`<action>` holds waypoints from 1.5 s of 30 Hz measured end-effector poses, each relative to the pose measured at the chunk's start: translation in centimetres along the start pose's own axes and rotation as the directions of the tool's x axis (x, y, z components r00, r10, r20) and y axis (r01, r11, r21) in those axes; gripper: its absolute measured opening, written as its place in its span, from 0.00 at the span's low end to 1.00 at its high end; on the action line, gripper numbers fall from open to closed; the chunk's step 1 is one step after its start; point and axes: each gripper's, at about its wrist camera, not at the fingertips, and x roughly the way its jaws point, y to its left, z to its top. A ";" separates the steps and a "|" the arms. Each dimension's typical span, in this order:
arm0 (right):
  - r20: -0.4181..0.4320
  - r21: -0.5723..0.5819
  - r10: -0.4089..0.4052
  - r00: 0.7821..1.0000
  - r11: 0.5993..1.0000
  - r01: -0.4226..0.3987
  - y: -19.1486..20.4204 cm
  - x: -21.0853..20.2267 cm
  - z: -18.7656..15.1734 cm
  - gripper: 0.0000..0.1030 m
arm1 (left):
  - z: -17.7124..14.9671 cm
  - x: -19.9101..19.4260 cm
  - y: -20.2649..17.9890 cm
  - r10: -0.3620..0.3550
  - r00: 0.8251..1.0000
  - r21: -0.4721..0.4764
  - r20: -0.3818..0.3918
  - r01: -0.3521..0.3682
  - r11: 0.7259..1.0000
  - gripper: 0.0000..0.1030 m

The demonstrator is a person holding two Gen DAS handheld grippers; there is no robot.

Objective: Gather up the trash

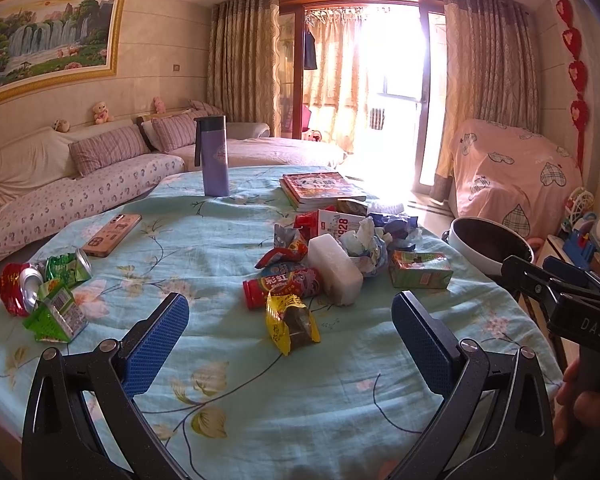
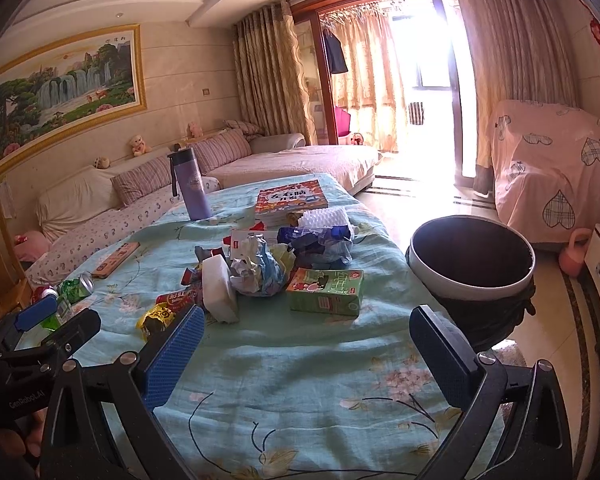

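Two wide-open grippers, left gripper [image 1: 290,332] and right gripper [image 2: 306,344], face a red tube [image 1: 280,288] printed "彩虹"

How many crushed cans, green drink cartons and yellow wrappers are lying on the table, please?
Crushed cans: 2
Green drink cartons: 2
Yellow wrappers: 1
Total: 5

Both wrist cameras looked forward, low over the near edge of the tabletop [image 1: 260,380], toward the balcony door [image 1: 388,92]. The left view sat further left; both shared the litter pile [image 2: 260,264] and bin [image 2: 472,256].
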 end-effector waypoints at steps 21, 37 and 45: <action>-0.142 0.024 -0.011 0.990 1.000 0.015 -1.9 5.8 -0.6 1.00 | -1.4 6.6 1.7 -0.008 0.984 -0.049 -0.177 -0.001 0.999 1.00; -0.322 0.043 -0.004 0.947 0.999 0.019 -2.4 15.0 1.1 1.00 | -1.5 12.3 2.1 -0.005 0.956 -0.029 -0.295 -0.003 1.000 0.87; -0.392 0.032 -0.031 0.919 0.998 0.047 -2.4 18.1 0.4 0.90 | -1.9 13.7 1.9 -0.075 0.935 -0.041 -0.346 0.064 0.997 0.33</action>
